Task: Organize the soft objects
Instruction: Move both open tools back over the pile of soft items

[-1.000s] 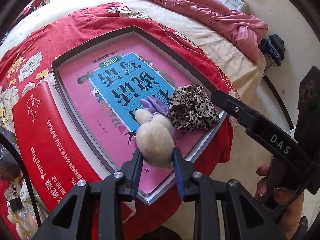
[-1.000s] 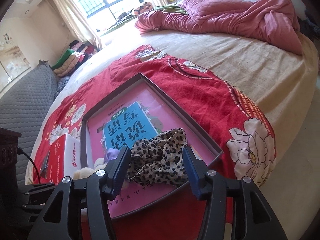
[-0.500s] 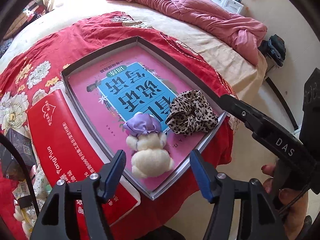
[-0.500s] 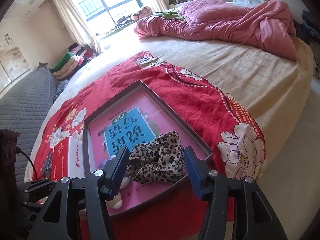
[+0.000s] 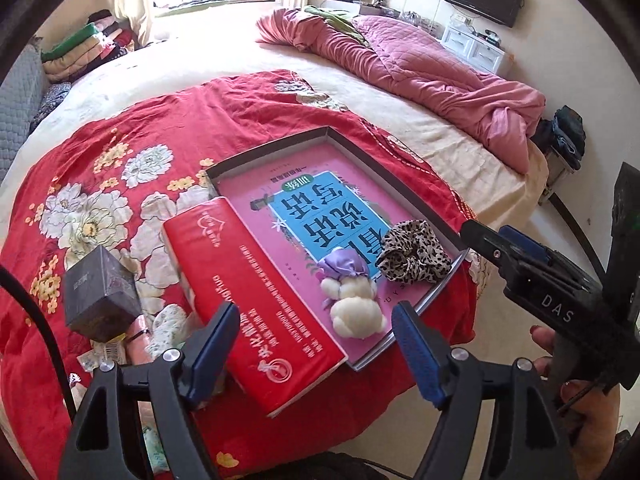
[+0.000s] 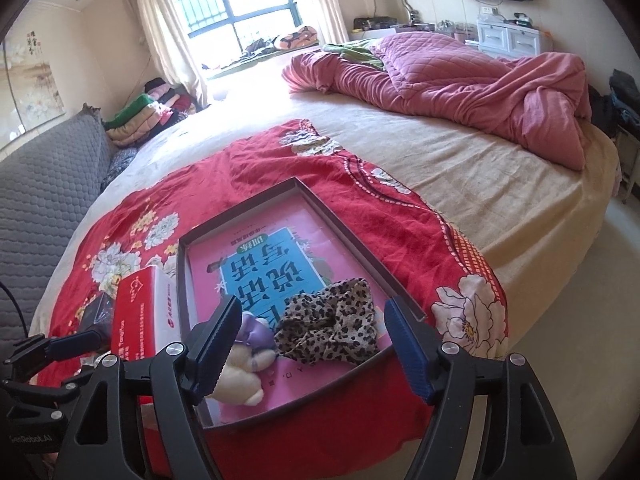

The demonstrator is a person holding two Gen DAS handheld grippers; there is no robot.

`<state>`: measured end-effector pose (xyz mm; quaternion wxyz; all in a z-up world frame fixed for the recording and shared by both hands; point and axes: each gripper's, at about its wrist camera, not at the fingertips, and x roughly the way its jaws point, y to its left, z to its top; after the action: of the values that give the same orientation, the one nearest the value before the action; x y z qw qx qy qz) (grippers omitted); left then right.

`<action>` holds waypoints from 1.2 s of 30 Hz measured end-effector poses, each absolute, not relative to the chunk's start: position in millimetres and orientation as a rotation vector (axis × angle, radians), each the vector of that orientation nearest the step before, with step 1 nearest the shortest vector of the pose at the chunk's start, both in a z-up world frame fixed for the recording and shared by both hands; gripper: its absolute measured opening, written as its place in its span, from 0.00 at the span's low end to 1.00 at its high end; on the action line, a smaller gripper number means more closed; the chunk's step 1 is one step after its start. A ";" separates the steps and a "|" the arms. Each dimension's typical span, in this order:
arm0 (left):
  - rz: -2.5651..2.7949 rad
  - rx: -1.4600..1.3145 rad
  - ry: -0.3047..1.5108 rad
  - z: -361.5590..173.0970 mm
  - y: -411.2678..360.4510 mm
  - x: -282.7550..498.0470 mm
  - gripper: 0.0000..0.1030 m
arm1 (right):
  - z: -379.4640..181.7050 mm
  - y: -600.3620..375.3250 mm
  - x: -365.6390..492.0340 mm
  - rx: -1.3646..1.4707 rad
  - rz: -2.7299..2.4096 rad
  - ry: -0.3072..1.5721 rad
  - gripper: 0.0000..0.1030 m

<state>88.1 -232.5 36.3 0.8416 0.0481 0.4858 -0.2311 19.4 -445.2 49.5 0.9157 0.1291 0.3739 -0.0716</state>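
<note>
Two soft things lie in the shallow box tray (image 5: 432,305): cream plush toy (image 5: 354,312) w/ purple cap, leopard scrunchie (image 5: 414,256) just beside it. My left tongs (image 5: 314,340) and right tongs (image 6: 310,340) are both opening, nothing gripped, hovering over the tray on the bed's red floral cloth (image 5: 168,136).

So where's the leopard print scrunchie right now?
The scrunchie lies in the tray, at its near right corner, beside the plush toy.
</note>
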 end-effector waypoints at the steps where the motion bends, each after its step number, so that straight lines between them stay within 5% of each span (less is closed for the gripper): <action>1: -0.480 0.093 1.024 38.4 -226.1 87.4 0.76 | 52.3 -439.7 19.8 0.255 -0.140 0.769 0.73; 36: -0.140 -0.171 0.991 60.9 4.3 59.1 0.77 | 94.8 -237.8 9.1 -0.082 0.183 0.736 0.75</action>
<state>59.1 4.3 60.9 0.8739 -0.0821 0.4744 -0.0671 9.1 -237.8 94.8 0.9281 -0.0401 0.3592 0.0894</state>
